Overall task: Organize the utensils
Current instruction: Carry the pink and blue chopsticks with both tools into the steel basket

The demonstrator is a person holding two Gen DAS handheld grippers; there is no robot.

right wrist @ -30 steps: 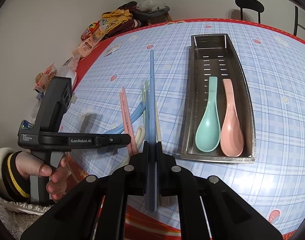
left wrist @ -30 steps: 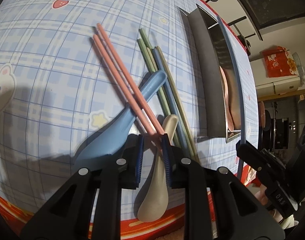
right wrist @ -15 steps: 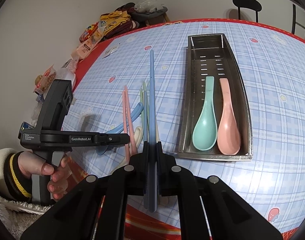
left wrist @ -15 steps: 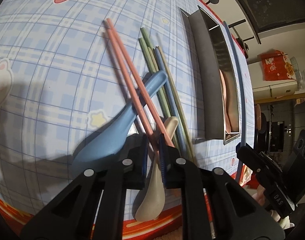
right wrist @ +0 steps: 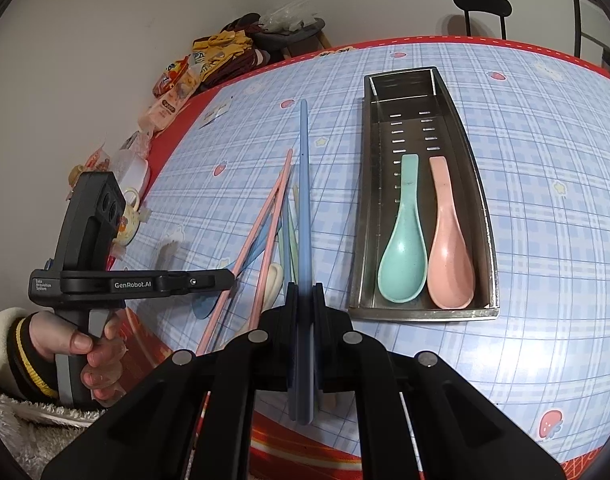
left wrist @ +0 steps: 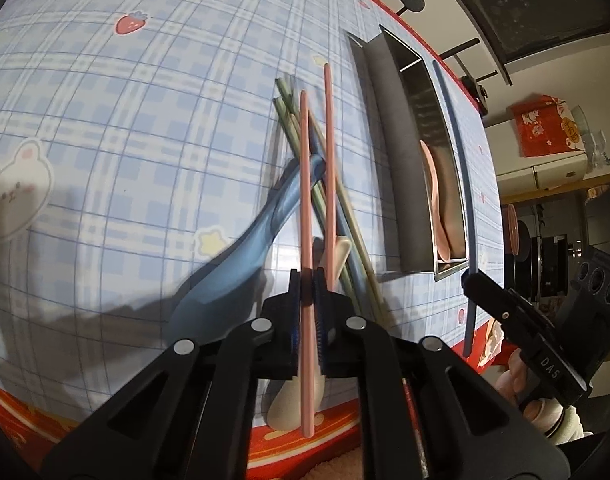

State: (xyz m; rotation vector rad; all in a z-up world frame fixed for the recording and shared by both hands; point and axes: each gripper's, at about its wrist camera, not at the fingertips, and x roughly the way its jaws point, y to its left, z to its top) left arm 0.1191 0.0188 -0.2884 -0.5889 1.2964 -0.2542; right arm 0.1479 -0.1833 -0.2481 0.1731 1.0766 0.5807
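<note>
My left gripper is shut on a pink chopstick, which sticks out past both ends of the pads. A second pink chopstick runs beside it down to the right finger; whether it is gripped too I cannot tell. Under them on the table lie a blue spoon, a beige spoon and green chopsticks. My right gripper is shut on a blue chopstick, held above the table left of the metal tray. A teal spoon and a pink spoon lie in the tray.
Snack packets and small jars crowd the table's far left edge. A black chair stands behind the table. A hand in a cream sleeve holds the left gripper near the red front edge.
The left jaws closed on the pink chopstick and lifted it, swinging it from a slant to point straight ahead. The right gripper with the blue chopstick stayed put.
</note>
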